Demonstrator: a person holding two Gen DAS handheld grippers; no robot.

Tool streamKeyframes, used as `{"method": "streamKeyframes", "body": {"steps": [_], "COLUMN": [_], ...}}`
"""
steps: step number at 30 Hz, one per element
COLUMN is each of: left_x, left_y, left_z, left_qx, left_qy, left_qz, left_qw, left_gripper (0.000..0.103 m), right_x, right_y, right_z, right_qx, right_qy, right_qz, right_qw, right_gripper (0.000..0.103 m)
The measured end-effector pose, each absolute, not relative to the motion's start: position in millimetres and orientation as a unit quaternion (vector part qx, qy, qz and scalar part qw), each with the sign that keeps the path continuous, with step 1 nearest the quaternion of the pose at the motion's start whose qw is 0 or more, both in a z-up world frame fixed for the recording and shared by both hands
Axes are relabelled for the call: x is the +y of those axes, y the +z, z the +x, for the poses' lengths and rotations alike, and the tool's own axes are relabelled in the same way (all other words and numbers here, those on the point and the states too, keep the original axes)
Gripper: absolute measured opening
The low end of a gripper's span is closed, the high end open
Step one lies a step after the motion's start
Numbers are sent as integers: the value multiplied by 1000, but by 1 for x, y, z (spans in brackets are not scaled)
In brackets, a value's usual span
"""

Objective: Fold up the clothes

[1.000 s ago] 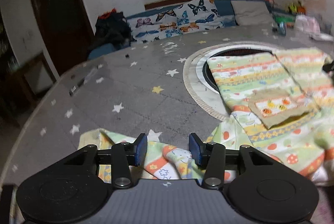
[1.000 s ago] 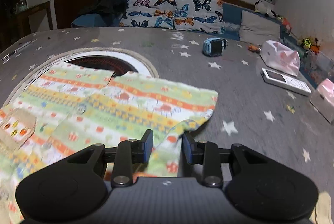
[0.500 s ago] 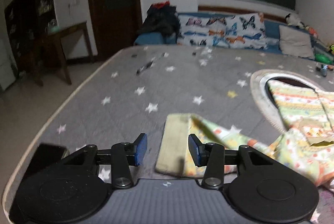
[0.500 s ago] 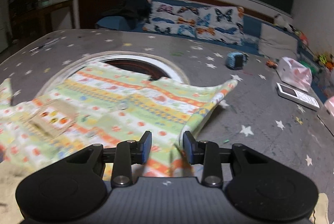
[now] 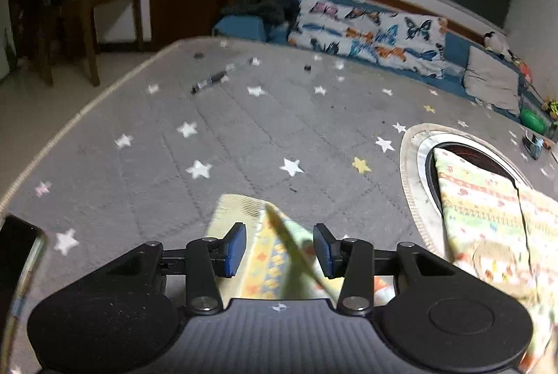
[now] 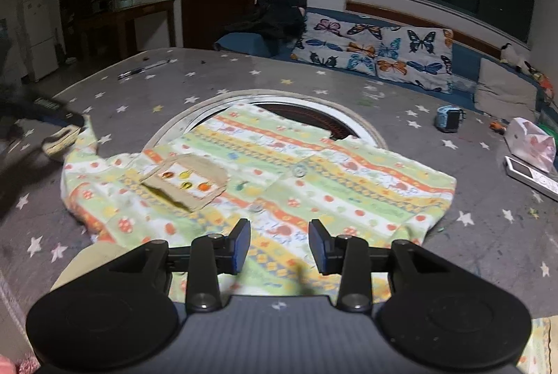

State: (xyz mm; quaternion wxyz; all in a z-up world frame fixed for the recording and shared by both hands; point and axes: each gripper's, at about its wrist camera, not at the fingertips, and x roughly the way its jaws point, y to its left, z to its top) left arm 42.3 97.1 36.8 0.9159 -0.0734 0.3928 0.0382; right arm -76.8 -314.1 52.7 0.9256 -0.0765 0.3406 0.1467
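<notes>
Left wrist: my left tool w/ jaws apart, shirt sleeve draped between them, not pinched. Right wrist: right tool gaping over shirt, spread at 12 on desk. Soft, light, floppy; I'd grab hem/cuff edges.

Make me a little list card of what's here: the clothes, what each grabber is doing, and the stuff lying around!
Garment: striped fruit-print child's shirt, spread flat
Surface: grey star-patterned quilted cover
Shirt pocket: beige patch pocket, facing up
Left hand-held gripper: open, beige-cuffed sleeve lies between the fingers
Right hand-held gripper: open, above the shirt's near edge
Nearby: white remote control, small blue box
</notes>
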Motion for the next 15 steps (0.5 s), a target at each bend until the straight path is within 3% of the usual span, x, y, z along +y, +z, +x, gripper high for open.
{"method": "streamKeyframes", "body": {"steps": [2,4,6,15], "left_x": [93,90,94,132], "left_y": [32,28,29,84], "left_z": [49,53,53,-23], "left_qx": [402,408,403,256], "left_qy": [52,64,63,15], "left_qz": [-60,-50,-65,-140], "left_qw": [912,909,911,956], "left_gripper": [36,13,2,0], "right_x": [-313,-312,-311,-317], "right_y": [51,48,46,44], "right_z": [-80,-83,-86,-93], "right_qx": [342,344,345,346], "right_qy": [149,151,154,146], "right_qz": [-78,-79,-80,-72], "right_qw": [925,923,922,924], "right_gripper": [37,37,37,37]}}
